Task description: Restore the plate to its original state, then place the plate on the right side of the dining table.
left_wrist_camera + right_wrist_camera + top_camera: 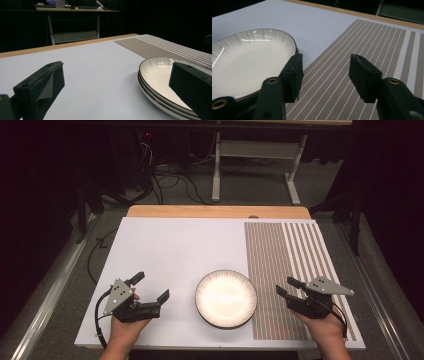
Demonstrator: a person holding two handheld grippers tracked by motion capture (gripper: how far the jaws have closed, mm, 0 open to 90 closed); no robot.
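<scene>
The stack of plates (226, 298) is the one obstacle on the white table (170, 250), sitting near the front edge between the left gripper (151, 287) and the right gripper (288, 286), both spread wide with nothing between their jaws. The flat striped placemat (290, 270), touching the plates' right side, blocks nothing. Bare tabletop lies open behind and left of the plates.

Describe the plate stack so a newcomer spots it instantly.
On the white table, look at the near edge, between the two grippers. The plate stack sits just left of the striped brown placemat; it is the only round, glossy white thing there, with dark-lined rims.
</scene>
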